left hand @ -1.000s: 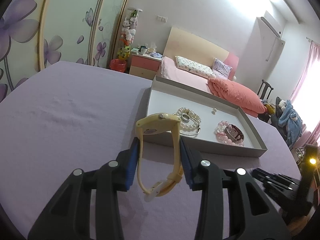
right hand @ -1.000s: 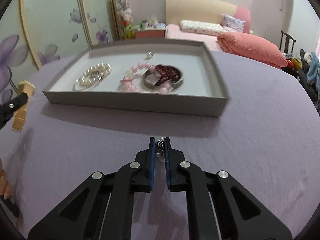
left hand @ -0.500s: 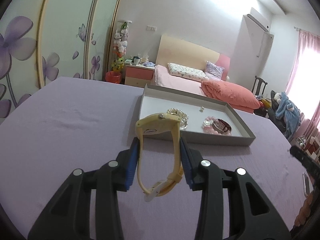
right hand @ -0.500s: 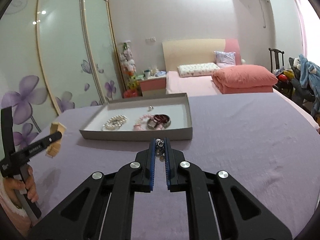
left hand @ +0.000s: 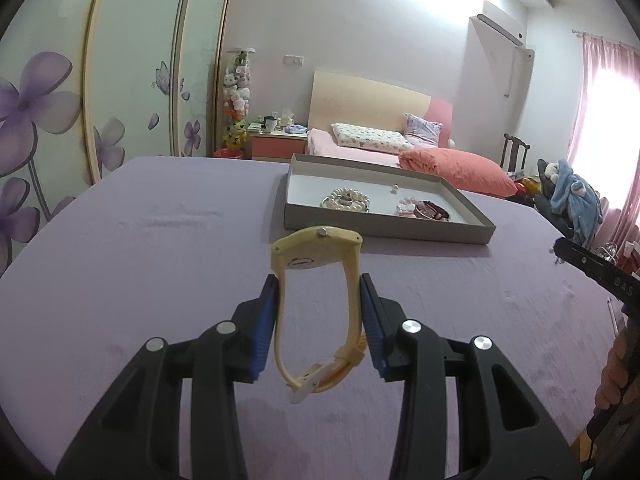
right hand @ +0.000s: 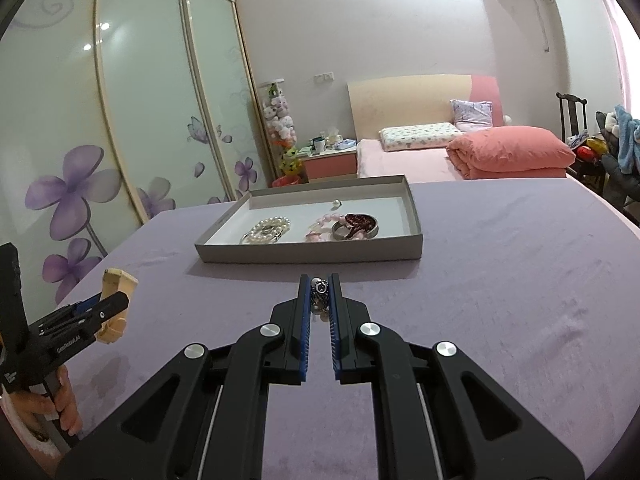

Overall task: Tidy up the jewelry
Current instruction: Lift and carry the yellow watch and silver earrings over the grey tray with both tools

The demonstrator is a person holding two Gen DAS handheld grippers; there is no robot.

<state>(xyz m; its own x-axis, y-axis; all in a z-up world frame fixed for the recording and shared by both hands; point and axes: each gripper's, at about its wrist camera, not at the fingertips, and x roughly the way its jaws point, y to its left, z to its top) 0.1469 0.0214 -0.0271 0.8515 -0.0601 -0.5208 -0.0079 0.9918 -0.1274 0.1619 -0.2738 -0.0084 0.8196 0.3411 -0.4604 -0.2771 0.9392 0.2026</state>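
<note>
My left gripper (left hand: 319, 292) is shut on a pale yellow wristwatch (left hand: 320, 300), held above the purple tablecloth; it also shows at the left of the right wrist view (right hand: 106, 308). My right gripper (right hand: 319, 286) is shut on a small silver and pearl earring (right hand: 319, 295). A grey shallow tray (left hand: 384, 230) (right hand: 312, 252) lies ahead of both grippers. It holds a pearl bracelet (left hand: 347, 200) (right hand: 268, 229), a pink bead bracelet (left hand: 408, 205) (right hand: 320, 227), a dark red bangle (left hand: 430, 211) (right hand: 358, 225) and a small pearl stud (left hand: 394, 188) (right hand: 336, 203).
The purple cloth table (left hand: 140, 248) spreads wide around the tray. Beyond it stand a bed with a pink quilt (right hand: 508, 152), a nightstand (right hand: 330, 160), flowered wardrobe doors (right hand: 120, 120) and a dark chair (right hand: 572, 116).
Both grippers have pulled back and risen from the tray, so it looks smaller and farther. Each keeps its hold on its item.
</note>
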